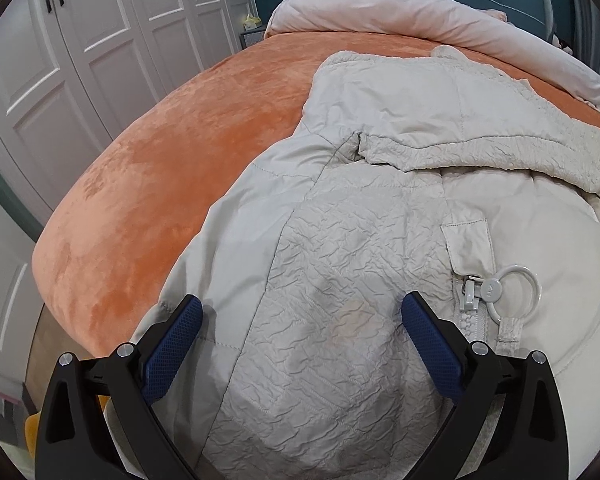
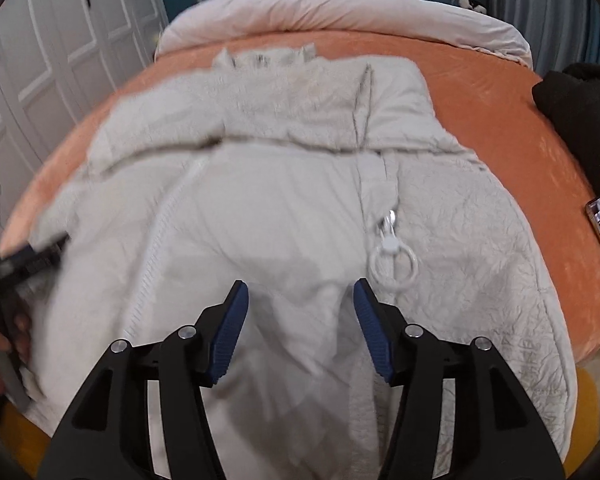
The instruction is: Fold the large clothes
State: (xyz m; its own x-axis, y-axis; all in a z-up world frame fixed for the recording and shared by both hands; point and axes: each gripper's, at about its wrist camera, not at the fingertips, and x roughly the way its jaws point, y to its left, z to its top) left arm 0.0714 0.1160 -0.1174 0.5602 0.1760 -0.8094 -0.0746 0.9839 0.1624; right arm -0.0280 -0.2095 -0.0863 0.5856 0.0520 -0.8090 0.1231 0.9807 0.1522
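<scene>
Both pairs of fingers stand spread over cloth, pinching nothing. In the left wrist view the left gripper has its blue pads wide apart at the bottom of the frame, with a crinkled panel of the pale padded coat lying between and under them; whether the tips touch the fabric I cannot tell. In the right wrist view the right gripper is about half open, its jaws bare, over the smooth front panel at lower centre.

The coat runs lengthwise from the fingers up the frame toward its fleecy collar, on the orange bedspread. Its ring zipper pull sits just right of the right gripper's fingers, so that hand is nearer the front opening; the left gripper shows at the left edge of that view, beside the coat's side

By my reading, the near hem is the next thing to pinch
</scene>
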